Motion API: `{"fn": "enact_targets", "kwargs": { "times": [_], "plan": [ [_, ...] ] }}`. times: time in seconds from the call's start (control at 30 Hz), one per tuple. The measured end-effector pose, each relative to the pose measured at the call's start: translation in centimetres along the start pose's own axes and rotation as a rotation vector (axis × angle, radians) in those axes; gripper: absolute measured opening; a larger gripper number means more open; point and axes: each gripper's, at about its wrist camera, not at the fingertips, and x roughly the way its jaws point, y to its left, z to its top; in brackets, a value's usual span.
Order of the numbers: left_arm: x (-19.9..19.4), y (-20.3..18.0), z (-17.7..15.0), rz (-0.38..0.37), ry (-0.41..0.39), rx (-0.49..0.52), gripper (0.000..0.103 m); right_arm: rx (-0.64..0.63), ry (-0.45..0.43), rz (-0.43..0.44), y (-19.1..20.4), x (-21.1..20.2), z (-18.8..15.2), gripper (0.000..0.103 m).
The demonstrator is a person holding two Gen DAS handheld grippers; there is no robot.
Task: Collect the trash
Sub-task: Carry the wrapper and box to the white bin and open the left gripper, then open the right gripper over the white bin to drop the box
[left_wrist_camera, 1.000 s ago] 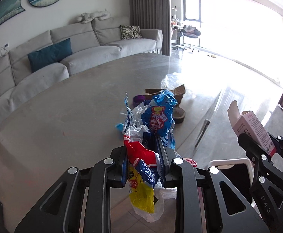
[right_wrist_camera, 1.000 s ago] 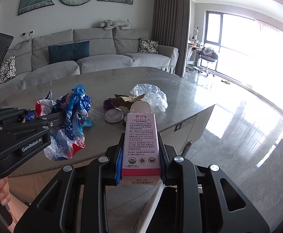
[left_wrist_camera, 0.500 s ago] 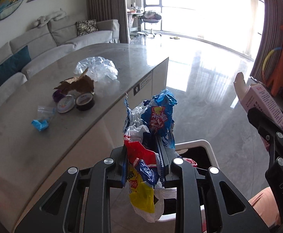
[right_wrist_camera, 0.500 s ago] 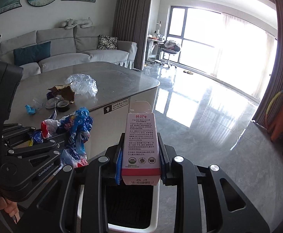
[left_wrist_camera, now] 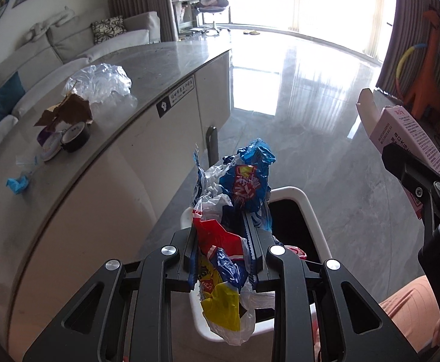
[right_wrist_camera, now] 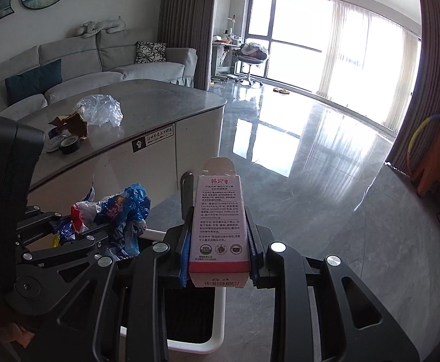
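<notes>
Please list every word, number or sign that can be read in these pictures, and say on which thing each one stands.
"DAS": on the right gripper arm, seen from the left wrist.
"韩纪": red heading on the pink box; the small print below it is too small to read.
Recycling mark and barcode: on the box's bottom edge; digits unreadable.
Fist symbol with a line of characters: black label on the counter side; characters blurred.
Snack wrappers in the left gripper: red-and-white logo, too crumpled to read.

White-rimmed black waste bin (left_wrist_camera: 312, 220) mouth unobstructed from above; curved grey stone counter (left_wrist_camera: 105, 163) flanks its left; glossy grey floor (right_wrist_camera: 325, 181) beyond lies open.
</notes>
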Motion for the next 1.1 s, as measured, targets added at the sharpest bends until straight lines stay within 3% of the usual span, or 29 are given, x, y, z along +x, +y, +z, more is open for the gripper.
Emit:
{"fn": "enact_targets", "kwargs": {
  "times": [0.17, 0.23, 0.33, 0.43, 0.83, 1.1],
  "plan": [
    [0.8, 0.0, -0.1, -0.019, 0.034, 0.016, 0.031, 0.005, 0.028, 0.007, 0.2, 0.8, -0.4, 0.030],
    [1.2, 0.0, -0.2, -0.035, 0.054, 0.022, 0.052, 0.004, 0.032, 0.006, 0.4, 1.0, -0.5, 0.030],
    [1.2, -0.1, -0.4, -0.001, 0.038, 0.041, 0.080, 0.006, 0.036, 0.009, 0.4, 1.0, -0.5, 0.030],
    [0.6, 0.0, -0.4, 0.019, 0.005, 0.042, 0.092, 0.006, 0.037, 0.010, 0.5, 1.1, -0.4, 0.030],
    [-2.8, 4.3, 0.7, 0.145, -0.120, -0.032, 0.097, -0.002, 0.022, 0.034, 1.7, 0.9, 0.1, 0.030],
    [-4.0, 8.2, 0.8, 0.195, -0.133, -0.121, 0.097, -0.010, 0.047, 0.064, 3.7, 2.3, -0.1, 0.030]
  ]
}}
